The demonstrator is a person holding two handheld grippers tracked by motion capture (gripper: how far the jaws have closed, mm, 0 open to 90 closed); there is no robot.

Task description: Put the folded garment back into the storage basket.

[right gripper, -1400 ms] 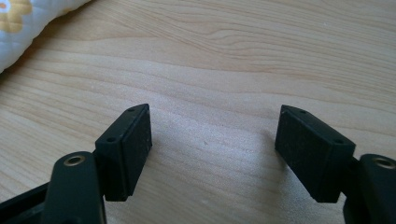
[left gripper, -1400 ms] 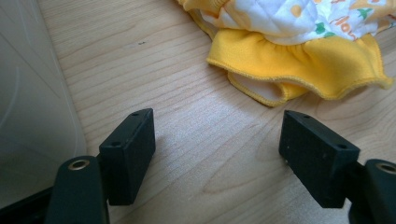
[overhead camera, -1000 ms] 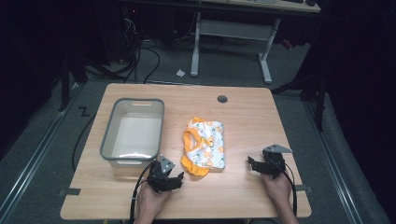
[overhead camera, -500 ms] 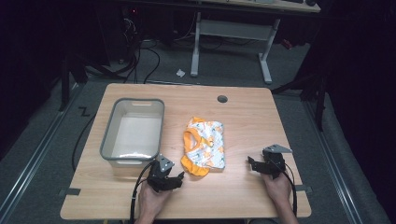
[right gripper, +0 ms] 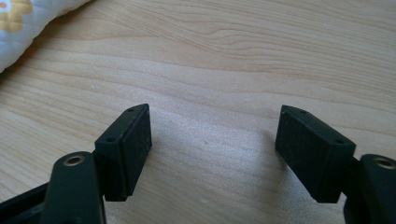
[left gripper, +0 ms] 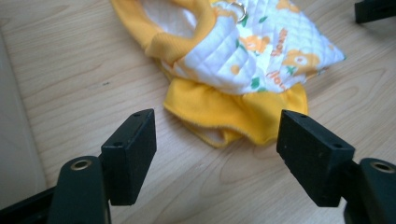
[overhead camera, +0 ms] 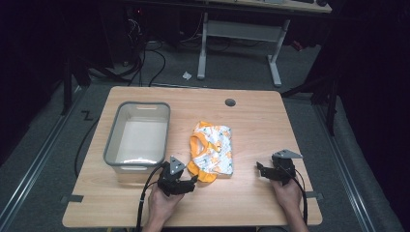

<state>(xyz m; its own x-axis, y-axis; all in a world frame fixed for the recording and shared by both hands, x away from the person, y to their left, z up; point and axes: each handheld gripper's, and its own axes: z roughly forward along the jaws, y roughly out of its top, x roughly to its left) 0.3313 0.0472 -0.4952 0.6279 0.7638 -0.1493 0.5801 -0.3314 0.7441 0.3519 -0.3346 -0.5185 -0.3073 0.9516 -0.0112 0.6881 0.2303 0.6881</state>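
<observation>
A small quilted white garment with an orange print and yellow trim lies flat in the middle of the wooden table. My left gripper sits low at the garment's near left corner, jaws open. In the left gripper view the yellow hem lies just ahead of my left gripper, with nothing pressed between the pads. My right gripper rests to the right of the garment, open over bare wood. The right gripper view has my right gripper open, with a corner of the garment at the top left.
A translucent grey plastic bin stands left of the garment, close to my left hand; its wall borders the left gripper view. A round cable hole sits near the table's far edge. Beyond the table are desk legs and cables on a dark floor.
</observation>
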